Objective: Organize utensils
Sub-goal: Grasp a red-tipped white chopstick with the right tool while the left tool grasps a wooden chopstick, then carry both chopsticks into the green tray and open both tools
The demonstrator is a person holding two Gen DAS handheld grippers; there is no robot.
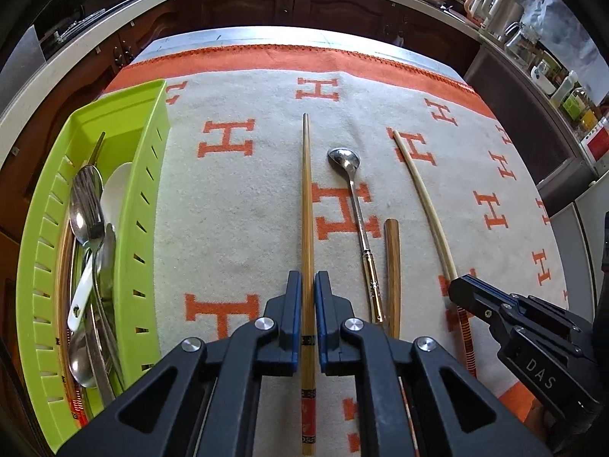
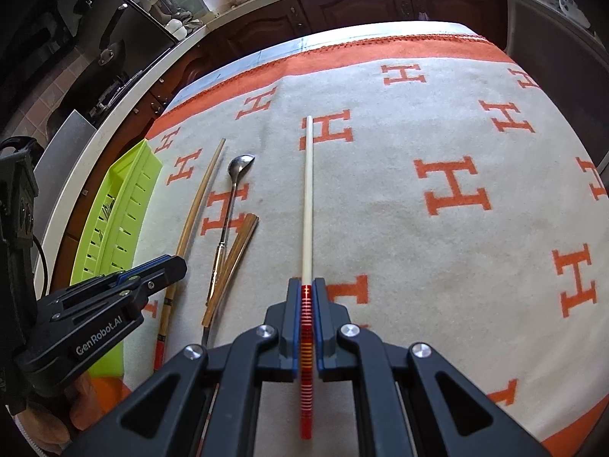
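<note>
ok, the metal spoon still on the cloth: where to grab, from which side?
Take the metal spoon mid-handle, from above, pads across its width. It lies flat, bowl at the far end; the near handle end touches the brown stick, so go above that.

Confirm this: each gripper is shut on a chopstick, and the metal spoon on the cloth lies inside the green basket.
Wrong on the spoon: the left wrist view shows it on the cloth between the chopsticks, outside the green basket. The left gripper holds a bamboo chopstick, the right gripper a white chopstick.
</note>
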